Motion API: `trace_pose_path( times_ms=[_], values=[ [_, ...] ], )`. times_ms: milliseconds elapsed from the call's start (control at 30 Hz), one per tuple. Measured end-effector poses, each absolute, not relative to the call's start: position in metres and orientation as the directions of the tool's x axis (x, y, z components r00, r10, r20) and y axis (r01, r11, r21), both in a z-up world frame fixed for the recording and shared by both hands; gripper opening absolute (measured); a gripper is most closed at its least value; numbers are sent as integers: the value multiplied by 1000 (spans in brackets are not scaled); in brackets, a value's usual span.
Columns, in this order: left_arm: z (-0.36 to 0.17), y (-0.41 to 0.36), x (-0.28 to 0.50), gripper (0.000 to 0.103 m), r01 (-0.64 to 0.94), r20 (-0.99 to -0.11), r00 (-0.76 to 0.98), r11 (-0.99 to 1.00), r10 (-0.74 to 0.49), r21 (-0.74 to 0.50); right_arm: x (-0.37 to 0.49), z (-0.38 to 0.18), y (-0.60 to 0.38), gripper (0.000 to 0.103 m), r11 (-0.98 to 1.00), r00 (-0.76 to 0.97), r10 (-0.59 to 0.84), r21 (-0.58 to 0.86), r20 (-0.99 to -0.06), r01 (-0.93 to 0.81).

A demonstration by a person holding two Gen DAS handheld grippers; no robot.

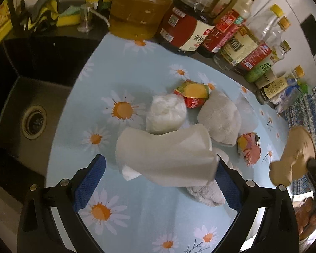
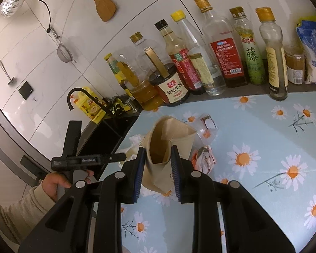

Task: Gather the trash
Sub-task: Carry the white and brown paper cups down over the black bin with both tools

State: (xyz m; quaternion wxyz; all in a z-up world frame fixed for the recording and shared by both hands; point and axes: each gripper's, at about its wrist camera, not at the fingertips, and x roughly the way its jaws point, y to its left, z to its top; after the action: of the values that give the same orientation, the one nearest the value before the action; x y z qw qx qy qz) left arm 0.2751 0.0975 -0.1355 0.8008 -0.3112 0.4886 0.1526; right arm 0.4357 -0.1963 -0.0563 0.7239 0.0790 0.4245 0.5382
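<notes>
On the daisy-print mat lies a heap of trash. My left gripper is open above it, and a crumpled white paper lies between its blue pads. The right pad is at the paper's end; the left pad stands apart from it. Behind are a white plastic bag clump, a grey tissue, a red-yellow wrapper and a pink wrapper. My right gripper is shut on a squashed brown paper cup, held above the mat. That cup also shows at the right of the left wrist view.
A dark sink with a black faucet borders the mat on the left. Several oil and sauce bottles line the back wall. A crumpled wrapper lies right of the cup. A hand holds the left gripper's handle.
</notes>
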Motion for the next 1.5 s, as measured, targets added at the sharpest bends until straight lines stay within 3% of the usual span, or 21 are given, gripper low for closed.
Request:
trace_pose_path(
  times_ms=[233,300,333,867,1500],
  values=[
    [-144,102,276,94,-536,-868,491,760,-74,-368,428,-61,-199,26,431,62,831,568,-553,-701],
    [-143,104,275,81,-526,-861,503,761,-81,-379,425,-61,-199,26,437,65,827,567,-559,-698],
    [-144,104,275,80,-523,-861,502,763,-84,-379,424,-61,-199,26,440,66,825,565,-562,-698],
    [-122,95,247,79,-481,-831,554,796,-50,-369,395,-61,-189,26,451,66,814,556,-577,-699],
    [-103,60,156,79,-419,-810,584,837,-48,-352,321,-73,-173,26,480,63,783,536,-619,-694]
  ],
)
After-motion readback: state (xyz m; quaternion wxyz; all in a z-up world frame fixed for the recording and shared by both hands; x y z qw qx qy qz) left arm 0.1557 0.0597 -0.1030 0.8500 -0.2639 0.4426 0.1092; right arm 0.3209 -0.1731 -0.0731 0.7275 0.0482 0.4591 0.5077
